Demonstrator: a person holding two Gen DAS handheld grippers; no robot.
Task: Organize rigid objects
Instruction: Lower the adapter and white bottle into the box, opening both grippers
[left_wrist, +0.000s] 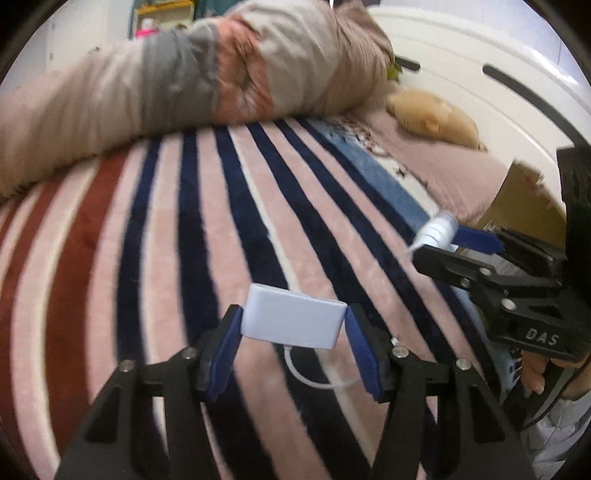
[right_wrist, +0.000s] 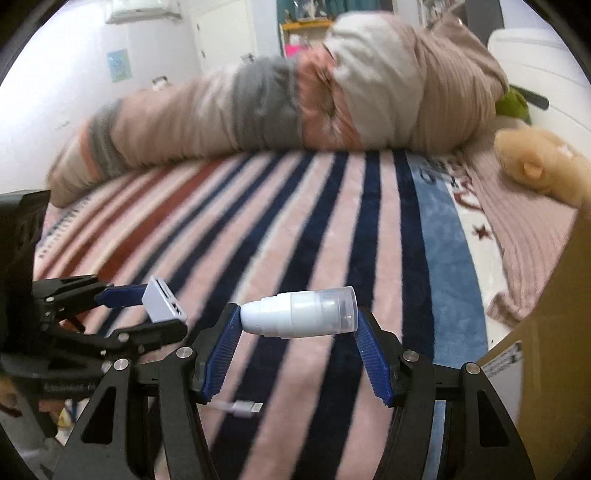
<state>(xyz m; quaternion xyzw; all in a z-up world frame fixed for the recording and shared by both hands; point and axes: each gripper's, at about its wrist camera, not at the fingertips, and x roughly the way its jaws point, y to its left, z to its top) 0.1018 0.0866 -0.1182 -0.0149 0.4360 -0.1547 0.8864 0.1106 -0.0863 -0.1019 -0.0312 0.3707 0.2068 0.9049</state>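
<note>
My left gripper (left_wrist: 293, 317) is shut on a flat white adapter box (left_wrist: 293, 315) with a short white cable (left_wrist: 317, 376) hanging below it, held above the striped blanket (left_wrist: 166, 240). It also shows in the right wrist view (right_wrist: 164, 301) at the left. My right gripper (right_wrist: 297, 314) is shut on a white pump bottle with a clear cap (right_wrist: 301, 313), held sideways above the blanket. In the left wrist view the bottle (left_wrist: 437, 229) shows at the right between the right gripper's fingers.
A rolled pink and grey duvet (left_wrist: 184, 81) lies across the far side of the bed. A tan plush toy (right_wrist: 535, 166) lies at the far right. A cardboard box (right_wrist: 554, 332) stands at the right edge. A white wardrobe (left_wrist: 480, 74) is behind.
</note>
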